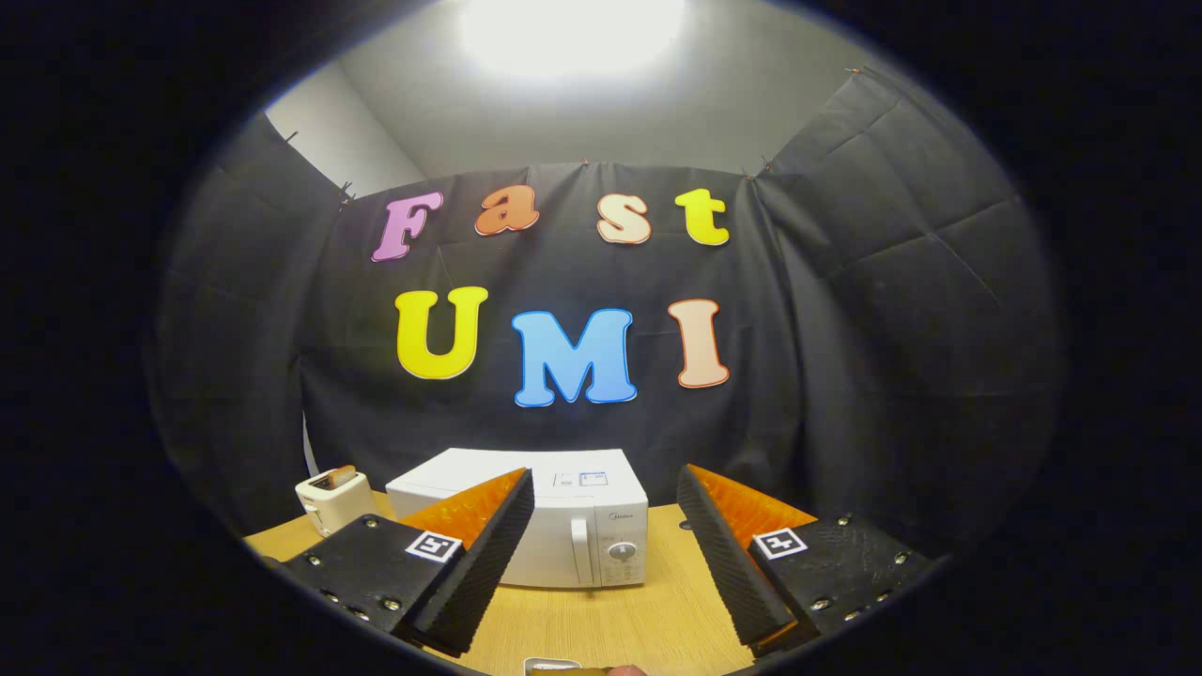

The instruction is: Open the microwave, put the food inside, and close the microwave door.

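The gripper (606, 488) has its fingers spread wide apart, gripping nothing. Beyond and between them, a white box-shaped microwave (563, 526) sits door closed on the light wooden table (601, 624); its small logo is too tiny to read. Left of it, a cream toaster (335, 500) holds a slice of browned toast (340, 475).

We see bare table (610, 620) betw. the spread fingers of the gripper (606, 488), nothing gripped; the microwave (563, 526), door closed, blocks the way just ahead; a toaster (333, 498) stands beside it to its left, w/ a gap between them.
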Tool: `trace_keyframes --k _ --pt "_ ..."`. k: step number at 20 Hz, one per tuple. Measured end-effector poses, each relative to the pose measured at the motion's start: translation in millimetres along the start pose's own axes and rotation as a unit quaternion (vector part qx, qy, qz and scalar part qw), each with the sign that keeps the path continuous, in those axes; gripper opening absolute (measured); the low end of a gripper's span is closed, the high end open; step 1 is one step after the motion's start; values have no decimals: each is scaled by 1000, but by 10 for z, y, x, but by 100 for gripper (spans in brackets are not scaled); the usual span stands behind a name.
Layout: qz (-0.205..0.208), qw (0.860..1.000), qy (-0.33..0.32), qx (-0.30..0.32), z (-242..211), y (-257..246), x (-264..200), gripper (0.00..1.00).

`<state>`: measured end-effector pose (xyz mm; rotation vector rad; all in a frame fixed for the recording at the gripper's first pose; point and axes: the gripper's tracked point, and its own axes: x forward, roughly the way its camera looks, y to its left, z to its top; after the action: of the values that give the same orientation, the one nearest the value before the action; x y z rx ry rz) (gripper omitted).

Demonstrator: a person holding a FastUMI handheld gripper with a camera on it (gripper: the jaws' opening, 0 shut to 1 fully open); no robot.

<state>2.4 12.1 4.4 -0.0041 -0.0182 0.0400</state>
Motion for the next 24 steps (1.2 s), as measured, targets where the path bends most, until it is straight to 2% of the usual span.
trace_keyframes --k 10,24 --pt "12 1000 -1 -5 -25 44 179 97" --pt "57 998 33 -21 -504 158 1012 97"
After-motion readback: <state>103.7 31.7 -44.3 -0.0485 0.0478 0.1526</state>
